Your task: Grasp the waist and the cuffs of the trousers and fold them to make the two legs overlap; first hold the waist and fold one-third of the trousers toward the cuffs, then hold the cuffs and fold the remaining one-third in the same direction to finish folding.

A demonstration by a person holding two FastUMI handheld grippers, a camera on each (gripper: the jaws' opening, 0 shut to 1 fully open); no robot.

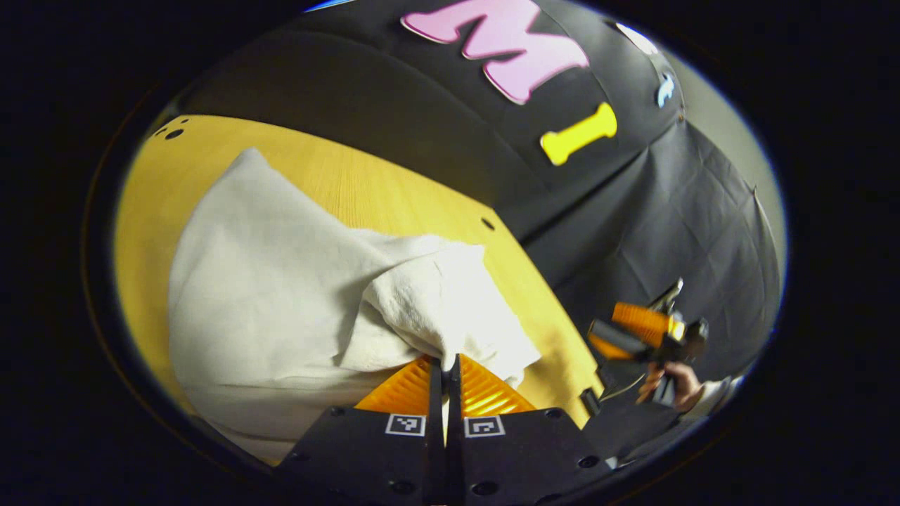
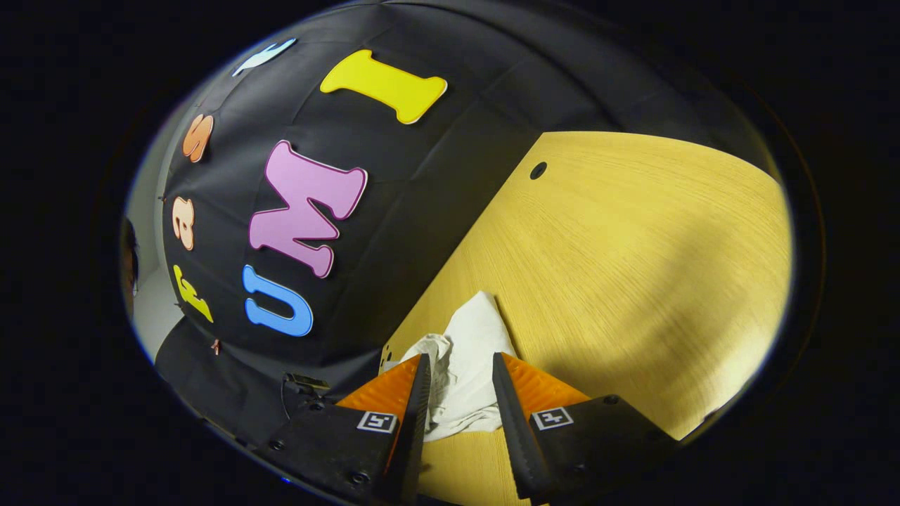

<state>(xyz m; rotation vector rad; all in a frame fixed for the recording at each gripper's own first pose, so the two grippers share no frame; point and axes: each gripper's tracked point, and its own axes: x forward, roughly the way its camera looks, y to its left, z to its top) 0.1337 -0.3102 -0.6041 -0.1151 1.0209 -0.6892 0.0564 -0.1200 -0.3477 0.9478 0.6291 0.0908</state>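
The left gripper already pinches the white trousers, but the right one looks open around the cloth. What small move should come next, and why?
Probably close the right gripper on the trousers. Its fingers stand apart with a bunched end of cloth between them on the table, so nothing is held there yet. The left gripper is shut on a raised fold of the trousers, so a lift now would likely pull the cloth from one side.

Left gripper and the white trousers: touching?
Touching. In the left gripper view, the left gripper has its fingers closed on a raised fold of the white trousers, lifting it off the wooden table.
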